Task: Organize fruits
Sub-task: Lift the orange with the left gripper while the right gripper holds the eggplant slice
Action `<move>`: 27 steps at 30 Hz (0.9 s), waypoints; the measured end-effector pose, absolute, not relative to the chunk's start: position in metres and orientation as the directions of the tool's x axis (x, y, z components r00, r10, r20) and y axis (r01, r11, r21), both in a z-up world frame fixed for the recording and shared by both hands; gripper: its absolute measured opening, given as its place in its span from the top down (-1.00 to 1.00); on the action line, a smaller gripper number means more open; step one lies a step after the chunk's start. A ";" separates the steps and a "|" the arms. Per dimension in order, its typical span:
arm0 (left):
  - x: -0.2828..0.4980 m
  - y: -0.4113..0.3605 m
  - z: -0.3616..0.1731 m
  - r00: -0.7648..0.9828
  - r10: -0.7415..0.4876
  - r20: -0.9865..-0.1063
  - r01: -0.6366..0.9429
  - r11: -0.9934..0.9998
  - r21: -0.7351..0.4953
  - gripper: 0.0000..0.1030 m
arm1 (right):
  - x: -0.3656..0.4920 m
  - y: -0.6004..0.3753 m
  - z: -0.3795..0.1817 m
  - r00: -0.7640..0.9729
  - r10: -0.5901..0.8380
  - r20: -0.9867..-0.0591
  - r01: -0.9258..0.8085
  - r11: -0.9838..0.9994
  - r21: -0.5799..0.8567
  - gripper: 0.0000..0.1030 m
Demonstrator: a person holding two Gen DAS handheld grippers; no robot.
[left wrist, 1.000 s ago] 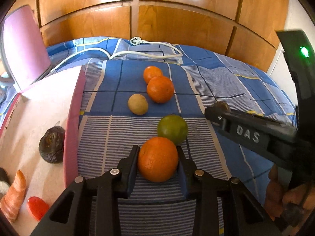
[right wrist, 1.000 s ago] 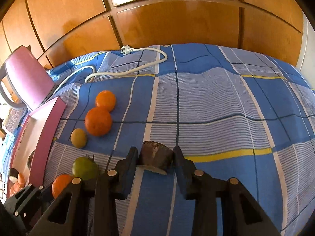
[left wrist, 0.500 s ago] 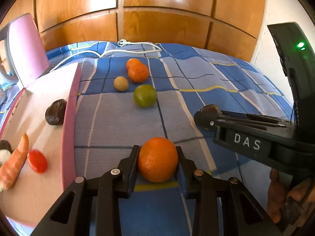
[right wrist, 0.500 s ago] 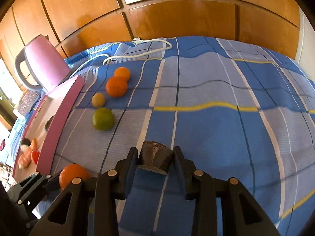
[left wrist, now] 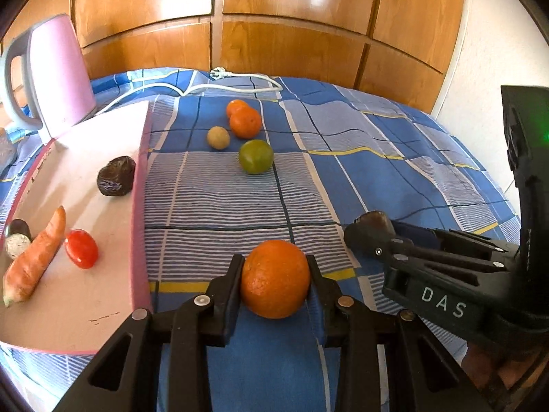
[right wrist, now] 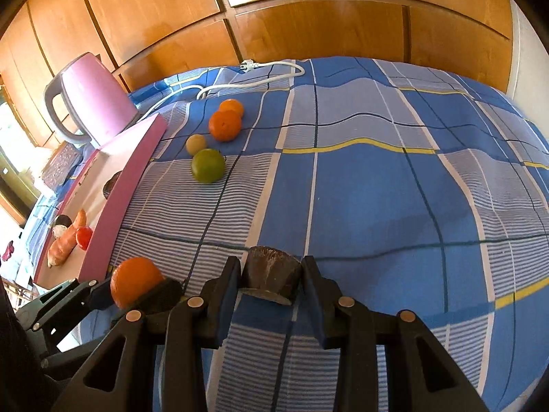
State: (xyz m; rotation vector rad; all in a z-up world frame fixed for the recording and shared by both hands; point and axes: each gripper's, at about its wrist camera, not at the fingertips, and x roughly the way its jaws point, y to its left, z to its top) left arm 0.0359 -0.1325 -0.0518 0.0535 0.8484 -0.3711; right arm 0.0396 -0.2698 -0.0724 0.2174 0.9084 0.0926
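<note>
Two claws | left claw [left wrist: 274, 276] clenched on orange [left wrist: 275, 278] | right claw [right wrist: 271, 276] clenched on dark fruit [right wrist: 269, 269]

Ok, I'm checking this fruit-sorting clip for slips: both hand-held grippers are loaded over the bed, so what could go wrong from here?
1. The orange is round and pinched only at its sides by the left hand-held gripper; it might slip and roll across the bedspread.
2. The right hand-held gripper holds a dark brown piece close beside the left one; they could bump.
3. The pink tray has a raised rim that a low carry might clip.
</note>
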 end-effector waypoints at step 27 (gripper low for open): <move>0.026 -0.090 -0.011 0.683 -0.333 -0.650 0.273 0.942 -0.195 0.35 | 0.032 -0.261 -0.038 0.673 0.165 -0.721 0.006 0.974 0.227 0.29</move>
